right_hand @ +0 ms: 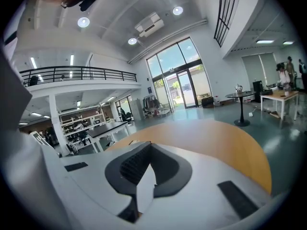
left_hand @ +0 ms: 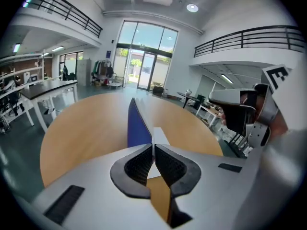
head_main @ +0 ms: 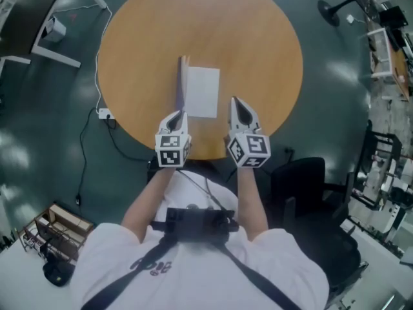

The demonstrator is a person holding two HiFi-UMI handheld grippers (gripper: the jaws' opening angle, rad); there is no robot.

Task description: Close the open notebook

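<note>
Our left tongs (left_hand: 153, 147) are pinched shut on the notebook (head_main: 203, 92). The left gripper view shows the two ribbed pads (left_hand: 140, 164) pressed against the near edge of its blue cover (left_hand: 136, 126), with the thin edge running down between them. Further left, on the floor beside the table, lies a white power strip (head_main: 104, 113).

That cover stands close to upright on its spine. Its white inner face is turned to the right, above the open white page (left_hand: 160, 137) that lies flat beside it. From the head view we see the notebook near the middle of the round wooden table (head_main: 245, 37), a little toward our side. The raised cover runs along its left edge, and the left tongs reach in at its near left corner.

Moving right, our right tongs (right_hand: 149, 145) have their tips together with nothing between them. They are held over the table just right of the page's near corner, not touching it. Through the gap behind the tips, the right gripper view shows a white patch. It may be the page, though we cannot be sure.

A black chair (head_main: 310, 186) stands off the table's near right edge, close to our right arm.
</note>
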